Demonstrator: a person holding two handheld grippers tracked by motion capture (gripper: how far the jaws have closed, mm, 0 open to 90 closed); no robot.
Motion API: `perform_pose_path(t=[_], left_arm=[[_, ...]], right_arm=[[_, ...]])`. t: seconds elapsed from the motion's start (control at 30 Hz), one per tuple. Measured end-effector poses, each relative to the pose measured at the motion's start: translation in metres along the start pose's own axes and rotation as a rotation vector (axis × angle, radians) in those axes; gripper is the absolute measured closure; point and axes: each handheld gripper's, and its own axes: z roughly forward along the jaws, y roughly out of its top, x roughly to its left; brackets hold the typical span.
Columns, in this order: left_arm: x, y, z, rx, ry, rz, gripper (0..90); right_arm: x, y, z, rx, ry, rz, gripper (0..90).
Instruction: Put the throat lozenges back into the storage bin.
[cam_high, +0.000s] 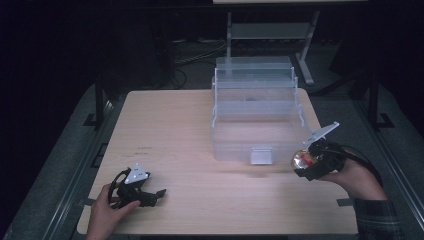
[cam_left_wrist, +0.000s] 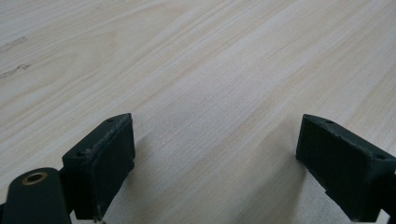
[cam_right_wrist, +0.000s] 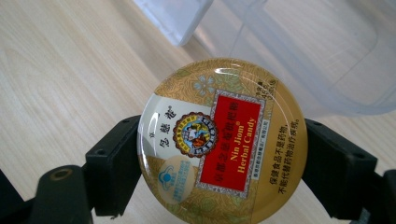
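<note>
A round gold candy tin (cam_right_wrist: 224, 144) with a red label sits clamped between the black jaws of my right gripper (cam_right_wrist: 219, 163), lid facing the camera. From above, the tin (cam_high: 303, 160) hangs off the table at the right, just in front of the right corner of a clear plastic tiered box (cam_high: 257, 140). My right gripper (cam_high: 307, 161) is shut on it. My left gripper (cam_high: 159, 192) rests on the wooden table (cam_high: 170, 130) near the front left, jaws wide apart. Nothing lies between its pads (cam_left_wrist: 109, 158), just bare wood.
The clear box stands open at the table's far right, its trays stepped back and a white latch (cam_high: 261, 155) on its front. Beyond the table are dark floor, cables and a metal stand (cam_high: 270, 30). A person's hands hold both grippers.
</note>
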Motion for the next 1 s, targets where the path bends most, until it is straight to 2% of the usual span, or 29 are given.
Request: perform_pose_path(t=[0.47,0.7,1.0], left_arm=[[0.000,0.000,0.000,0.002,0.000,0.005,10.8],[0.000,0.000,0.000,0.000,0.001,0.002,10.8],[0.000,0.000,0.000,0.000,0.001,0.002,10.8]], right_arm=[[-0.015,0.009,-0.014,-0.010,-0.026,0.018,19.5],[-0.026,0.017,-0.019,-0.012,-0.042,0.028,19.5],[-0.044,0.029,-0.019,-0.008,-0.058,0.069,19.5]])
